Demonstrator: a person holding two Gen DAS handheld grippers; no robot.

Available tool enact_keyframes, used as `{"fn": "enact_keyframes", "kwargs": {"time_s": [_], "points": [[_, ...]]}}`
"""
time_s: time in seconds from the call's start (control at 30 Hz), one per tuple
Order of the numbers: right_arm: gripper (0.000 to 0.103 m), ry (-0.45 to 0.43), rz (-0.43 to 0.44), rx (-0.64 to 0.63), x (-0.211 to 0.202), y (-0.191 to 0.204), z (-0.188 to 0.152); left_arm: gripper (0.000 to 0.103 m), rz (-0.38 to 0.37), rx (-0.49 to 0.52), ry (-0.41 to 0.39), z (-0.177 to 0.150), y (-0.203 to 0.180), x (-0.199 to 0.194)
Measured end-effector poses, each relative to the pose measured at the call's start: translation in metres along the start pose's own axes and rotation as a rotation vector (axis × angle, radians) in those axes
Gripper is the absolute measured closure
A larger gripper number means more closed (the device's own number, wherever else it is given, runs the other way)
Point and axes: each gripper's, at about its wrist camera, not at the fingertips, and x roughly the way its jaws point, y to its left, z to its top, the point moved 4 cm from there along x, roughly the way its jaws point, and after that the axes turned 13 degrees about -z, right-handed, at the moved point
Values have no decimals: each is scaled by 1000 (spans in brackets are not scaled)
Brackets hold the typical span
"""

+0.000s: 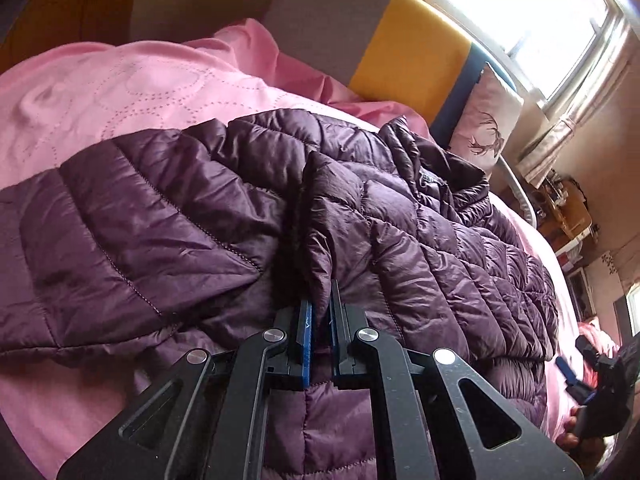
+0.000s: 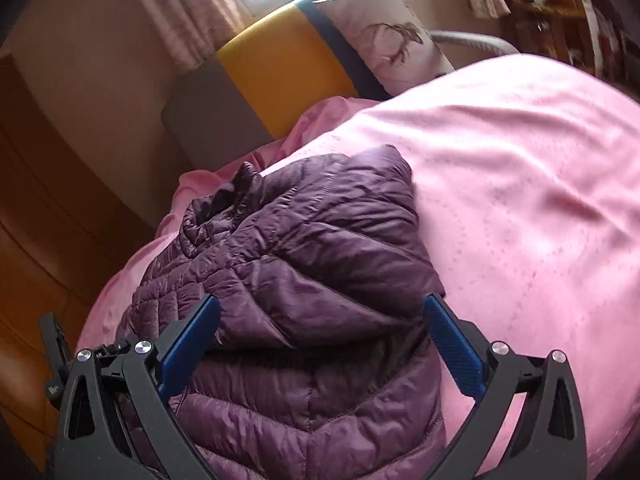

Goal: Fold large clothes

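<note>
A quilted purple puffer jacket (image 1: 208, 216) lies spread on a pink bed cover (image 1: 120, 92). My left gripper (image 1: 320, 300) is shut on a raised fold of the jacket, and the cloth rises between its blue pads. In the right wrist view the same jacket (image 2: 304, 248) lies partly folded over itself. My right gripper (image 2: 320, 308) hovers over it, open, its blue pads (image 2: 452, 344) wide apart and holding nothing. The right gripper also shows at the lower right edge of the left wrist view (image 1: 576, 364), with a hand beneath it.
A grey, yellow and blue headboard (image 1: 404, 48) stands behind the bed, with a deer-print pillow (image 1: 484, 120) leaning on it. A bright window (image 1: 532, 12) with curtains is beyond. Cluttered shelves (image 1: 568, 216) stand at the right. A wooden floor (image 2: 36, 216) lies left of the bed.
</note>
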Motion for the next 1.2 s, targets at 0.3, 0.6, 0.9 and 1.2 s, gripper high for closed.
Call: {"fn": "enact_keyframes", "kwargs": {"time_s": [0.3, 0.6, 0.9, 1.2], "points": [[2, 52, -218, -164, 84, 33, 29, 97, 14, 28, 2, -7, 0, 5], [2, 95, -322, -211, 128, 16, 17, 90, 48, 44, 14, -13, 2, 9], [2, 83, -340, -222, 130, 20, 17, 89, 8, 207, -65, 18, -52, -1], [2, 77, -328, -223, 129, 16, 16, 89, 16, 107, 41, 17, -15, 72]]}}
